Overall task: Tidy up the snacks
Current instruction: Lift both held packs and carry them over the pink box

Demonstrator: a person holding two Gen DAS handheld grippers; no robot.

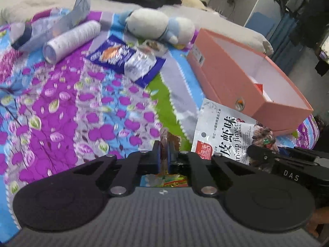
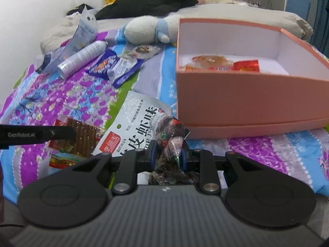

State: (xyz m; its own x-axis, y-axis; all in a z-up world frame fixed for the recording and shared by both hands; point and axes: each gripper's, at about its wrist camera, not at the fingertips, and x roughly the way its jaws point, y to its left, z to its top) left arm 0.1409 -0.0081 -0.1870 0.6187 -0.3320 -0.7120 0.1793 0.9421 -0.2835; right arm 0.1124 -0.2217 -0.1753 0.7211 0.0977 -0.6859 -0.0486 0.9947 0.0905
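Both of the person's grippers are carrying snacks over the flowered bedspread (image 1: 61, 107), and the pink box (image 2: 246, 103) where they belong is sitting open just beyond, already holding a few orange and red packets (image 2: 226, 63). The left gripper (image 1: 163, 154) is clenching the edge of a brown snack packet (image 2: 82, 138), pinching only a thin strip of wrapper; the rest is hanging free, so a quick swing could be pulling it loose. The right gripper (image 2: 167, 156) is grasping the crumpled corner of the big silver shrimp snack bag (image 2: 135, 127), and that slick foil could be sliding out, or the corner tearing, as the bag's weight is dragging on it. The two packets are lying close together, nearly touching, so lifting one may be snagging the other. More snacks, a blue packet (image 1: 115, 55) among them, are waiting farther back near a plush toy (image 1: 156, 24) and a white tube (image 1: 70, 41).
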